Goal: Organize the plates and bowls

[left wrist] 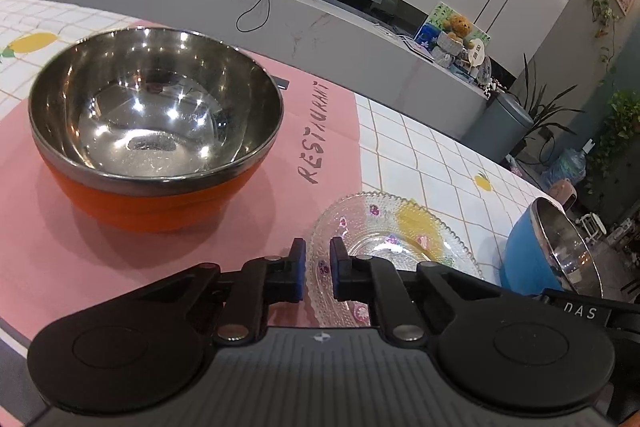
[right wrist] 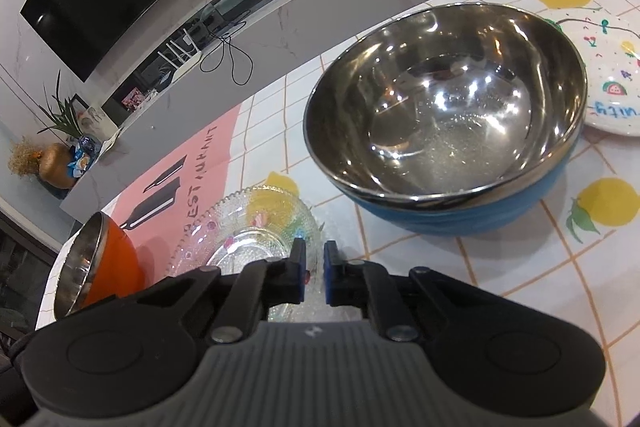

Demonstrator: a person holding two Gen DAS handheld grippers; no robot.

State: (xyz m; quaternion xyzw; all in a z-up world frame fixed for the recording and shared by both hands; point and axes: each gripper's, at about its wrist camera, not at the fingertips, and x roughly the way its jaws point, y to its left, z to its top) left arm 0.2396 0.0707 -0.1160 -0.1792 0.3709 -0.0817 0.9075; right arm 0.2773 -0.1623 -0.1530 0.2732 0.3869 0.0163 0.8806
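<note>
The table (left wrist: 420, 147) is covered with a white cloth with a grid and yellow lemons, and on it lies a pink mat (left wrist: 160, 267) with the word RESTAURANT. In the left wrist view, the orange bowl (left wrist: 156, 131) with a steel inside stands upright on the pink mat, at about ten o'clock from the left gripper (left wrist: 318, 269). In the right wrist view, the blue bowl (right wrist: 444, 115), also steel inside, stands upright on the white cloth at about one o'clock from the right gripper (right wrist: 315, 273). Just behind it, at two o'clock, lies a white plate (right wrist: 608, 75) with painted fruits, and I cannot tell if they touch. The glass plate (left wrist: 384, 243) with small flowers lies between the two bowls, partly on the mat edge and partly on the cloth, directly under the tips of both grippers. Both claws are nearly closed, with only a narrow gap between the blue pads, and nothing is held between them. I cannot tell if the tips touch the glass plate.
</note>
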